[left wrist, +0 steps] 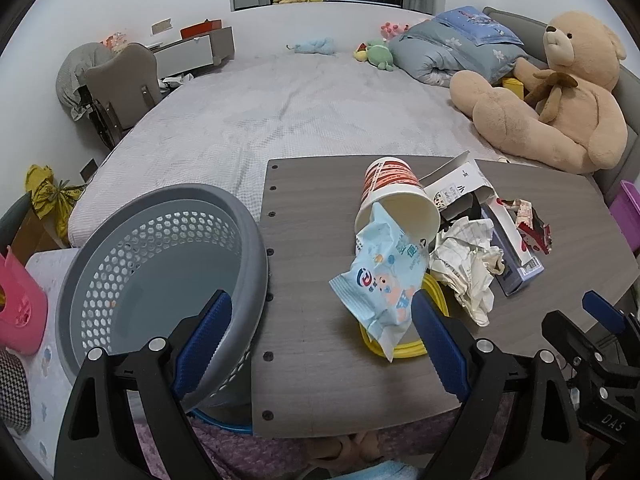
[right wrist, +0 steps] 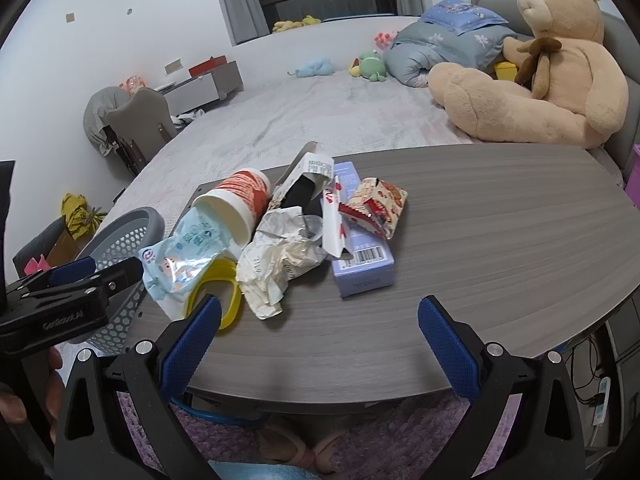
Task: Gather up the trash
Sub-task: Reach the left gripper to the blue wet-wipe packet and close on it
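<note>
The left gripper was spread wide and held nothing, its blue-padded fingers hanging over the near edge of the grey wood-grain table. The right gripper was likewise fully parted and empty above the same table's near edge.

The trash lay heaped on the table. In the left wrist view a red-and-white paper cup lay on its side at about 12 o'clock from the gripper, mouth toward the camera. A light-blue printed plastic wet-wipe packet stuck out of that mouth and draped over a yellow plastic ring, just beside the right finger. At 1 o'clock sat crumpled white paper, touching the cup. Beyond it lay a lavender cardboard box, a torn white carton and a red-printed snack wrapper resting on top.

At 10 o'clock from the left gripper stood a round grey perforated plastic basket, tilted against the table's left edge.

Behind the table stretched a grey-sheeted bed with a large tan teddy bear at 2 o'clock.
</note>
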Available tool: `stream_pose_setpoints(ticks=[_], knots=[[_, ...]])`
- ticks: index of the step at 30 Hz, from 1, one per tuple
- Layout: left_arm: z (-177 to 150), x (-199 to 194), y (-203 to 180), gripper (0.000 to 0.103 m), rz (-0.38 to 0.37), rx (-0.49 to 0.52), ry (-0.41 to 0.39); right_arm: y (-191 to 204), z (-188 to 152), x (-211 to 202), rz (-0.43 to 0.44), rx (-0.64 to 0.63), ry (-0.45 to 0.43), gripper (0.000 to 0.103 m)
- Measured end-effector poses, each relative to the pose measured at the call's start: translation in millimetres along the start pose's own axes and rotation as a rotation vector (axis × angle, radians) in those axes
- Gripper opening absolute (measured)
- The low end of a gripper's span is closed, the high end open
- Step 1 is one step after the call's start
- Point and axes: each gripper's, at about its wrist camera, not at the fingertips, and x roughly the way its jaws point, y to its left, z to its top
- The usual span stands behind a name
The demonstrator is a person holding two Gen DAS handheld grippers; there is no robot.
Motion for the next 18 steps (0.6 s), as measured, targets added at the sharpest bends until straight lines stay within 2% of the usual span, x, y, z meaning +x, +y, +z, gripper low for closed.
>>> stream_pose_setpoints(ticks=[8, 18], knots=[[10.4, 25.4, -20.7, 0.087, -0.031, 0.061, 0.048, -20.3, 0.7, 1.8, -0.013, 0.047, -0.005, 0.097], [18.0, 51.6, -27.5, 0.087, -0.063, 0.067, 0.086, -29.6, -1.6, 6.8, -0.002, 0.072, 0.009, 0.097]])
